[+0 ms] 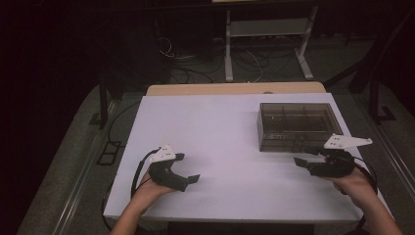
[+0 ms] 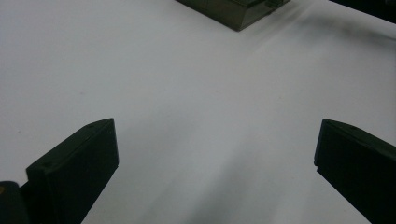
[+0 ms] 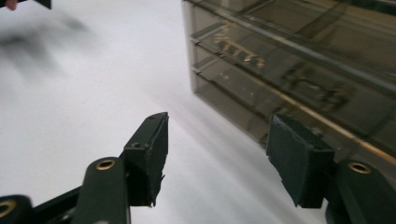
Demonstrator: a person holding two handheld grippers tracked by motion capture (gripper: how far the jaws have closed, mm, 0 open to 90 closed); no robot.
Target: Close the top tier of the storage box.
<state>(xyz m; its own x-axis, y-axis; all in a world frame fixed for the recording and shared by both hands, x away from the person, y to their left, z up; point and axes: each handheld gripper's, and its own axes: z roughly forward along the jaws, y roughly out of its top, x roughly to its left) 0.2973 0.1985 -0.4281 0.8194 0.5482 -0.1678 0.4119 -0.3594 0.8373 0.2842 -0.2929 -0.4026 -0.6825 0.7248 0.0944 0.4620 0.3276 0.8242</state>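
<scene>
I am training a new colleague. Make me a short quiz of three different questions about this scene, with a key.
1. True or false: the right hand-held gripper holds the smoky clear box.
2. Which side of the white table bears the box? A) the person's left B) the person's right C) the centre
3. How do the jaws of the left hand-held gripper stand?

Key:
1. False; its jaws are apart with nothing between them, beside the box.
2. B
3. Wide open over bare table.

box [image 1: 296, 126] on table [image 1: 215, 132], right gripper [image 1: 304, 160] just before it
</scene>
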